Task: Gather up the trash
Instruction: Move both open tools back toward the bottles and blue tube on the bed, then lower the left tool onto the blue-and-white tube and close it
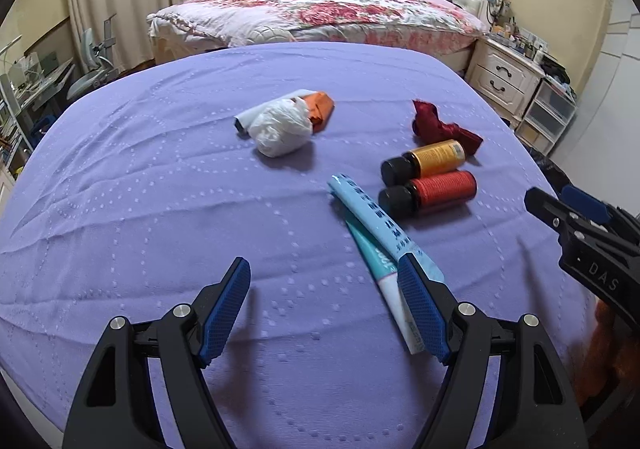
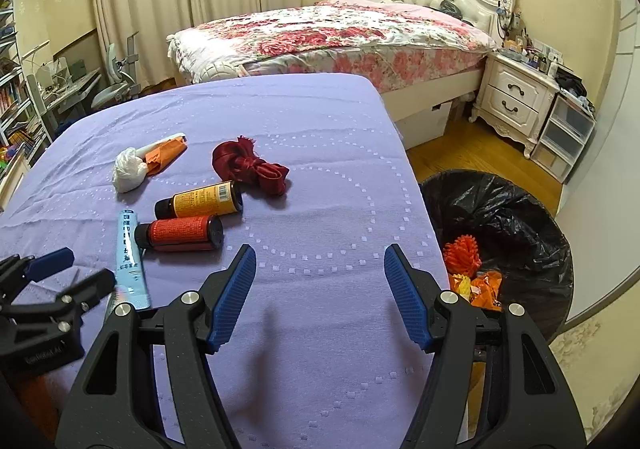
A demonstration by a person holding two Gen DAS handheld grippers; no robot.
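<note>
The left gripper (image 1: pixel 324 281) was held spread above the purple cloth (image 1: pixel 160 189), the light blue tube (image 1: pixel 376 221) lying beside its right finger. The right gripper (image 2: pixel 320 269) was likewise spread, empty, with the bin (image 2: pixel 520 217) seen right of the cloth.

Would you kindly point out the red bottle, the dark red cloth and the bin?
red bottle (image 2: pixel 180 232), right wrist view, label.
dark red cloth (image 2: pixel 250 165), right wrist view, knot.
bin (image 2: pixel 520 217), right wrist view, black liner.
</note>
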